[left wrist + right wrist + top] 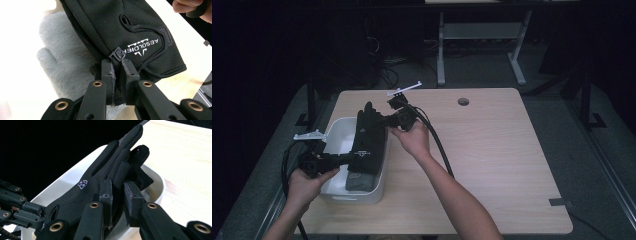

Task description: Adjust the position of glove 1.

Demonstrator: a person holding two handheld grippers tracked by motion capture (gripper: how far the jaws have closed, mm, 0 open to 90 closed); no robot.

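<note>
Two grips on one black glove (369, 140): my left gripper (117, 68) is clamped on its cuff edge, my right gripper (117, 190) pinches its thumb side, I think. Glove is stretched between my jaws, above the white bin (337, 131) and grey fleece (62, 62).

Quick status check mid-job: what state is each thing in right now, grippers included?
Black glove: stretched between both grippers, lifted over the bin.
Left gripper: shut on the glove's cuff.
Right gripper: shut on the glove's finger end.
White bin: upright on the table, open-topped.
Grey glove: lying inside the bin.
</note>
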